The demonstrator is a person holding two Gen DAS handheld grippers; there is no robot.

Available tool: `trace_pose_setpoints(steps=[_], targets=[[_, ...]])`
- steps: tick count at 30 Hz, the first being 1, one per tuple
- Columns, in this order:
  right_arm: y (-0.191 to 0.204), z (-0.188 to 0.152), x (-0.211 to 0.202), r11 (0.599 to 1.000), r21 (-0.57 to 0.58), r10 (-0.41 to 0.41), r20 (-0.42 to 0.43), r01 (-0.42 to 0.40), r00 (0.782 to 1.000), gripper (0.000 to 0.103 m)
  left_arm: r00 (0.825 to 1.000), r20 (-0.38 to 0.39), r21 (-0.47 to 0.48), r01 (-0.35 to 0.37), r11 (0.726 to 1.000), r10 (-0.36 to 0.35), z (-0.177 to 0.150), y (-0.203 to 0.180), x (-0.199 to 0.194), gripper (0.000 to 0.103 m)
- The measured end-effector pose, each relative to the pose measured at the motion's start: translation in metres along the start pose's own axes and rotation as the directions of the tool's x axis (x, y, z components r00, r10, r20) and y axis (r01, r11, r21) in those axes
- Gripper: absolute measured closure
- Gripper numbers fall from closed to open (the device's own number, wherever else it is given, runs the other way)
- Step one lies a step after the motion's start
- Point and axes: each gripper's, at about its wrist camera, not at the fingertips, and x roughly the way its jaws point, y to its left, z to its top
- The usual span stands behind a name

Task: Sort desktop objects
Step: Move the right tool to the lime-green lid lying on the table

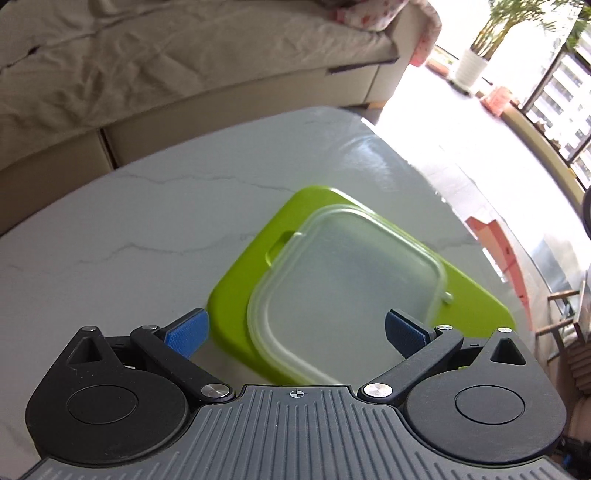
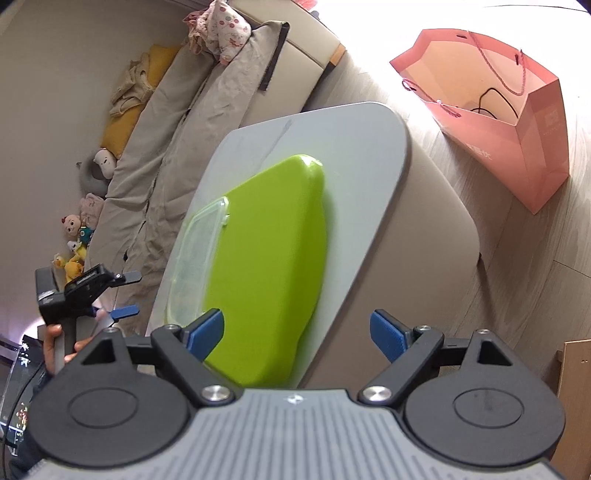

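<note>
Translucent lid lies between open left hand-held gripper pads.

A long beige sofa with a rumpled cover runs along the plain wall behind the pale marble-veined table, with a yellow cushion, a spotted cloth and a few soft toys lying on it. The floor is light wood planks, and a pink paper bag with rope handles stands open on it beside the table. Strong daylight pours in from tall dark-framed windows, washing out the floor near a plant in a white pot.
</note>
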Motion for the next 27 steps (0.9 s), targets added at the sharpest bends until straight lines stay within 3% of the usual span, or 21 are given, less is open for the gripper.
trace_pose_setpoints(steps=[2,4,8,12,15,18,22,27], targets=[[0.019,-0.008,-0.004,0.999,-0.044,0.022,-0.009,-0.022,1.0,0.005,0.996,0.084,0.021,-0.037,0.999,0.035,-0.029,-0.002,-0.056,0.0],[0.037,-0.016,-0.003,0.996,-0.088,0.027,-0.019,-0.029,0.999,0.005,0.989,0.11,0.023,-0.099,0.995,0.096,-0.049,-0.001,-0.094,0.0],[0.045,-0.026,-0.001,0.997,-0.082,0.007,0.022,-0.005,1.0,0.005,0.991,0.065,0.078,-0.125,0.989,0.12,-0.043,0.003,-0.098,0.0],[0.03,-0.024,-0.004,1.0,0.002,-0.008,0.043,0.008,0.999,0.005,0.993,-0.036,0.18,-0.104,0.978,0.112,-0.004,0.003,-0.021,0.0],[0.026,-0.019,-0.006,1.0,-0.006,-0.026,0.045,0.026,0.999,0.005,0.987,-0.127,0.098,-0.087,0.991,0.099,0.026,0.019,0.054,0.0],[0.023,-0.009,-0.007,0.998,-0.035,-0.052,0.055,0.054,0.997,0.005,0.983,-0.154,0.04,-0.093,0.995,0.098,0.051,0.032,0.108,0.0],[0.021,0.006,-0.008,0.991,-0.108,-0.076,0.08,0.085,0.994,0.005,0.979,-0.189,0.083,-0.059,0.995,0.074,0.069,0.032,0.156,0.0],[0.0,0.017,-0.001,0.995,-0.081,-0.049,0.086,0.056,0.995,0.005,0.973,-0.226,0.082,0.066,0.994,-0.046,0.076,0.026,0.186,0.0]])
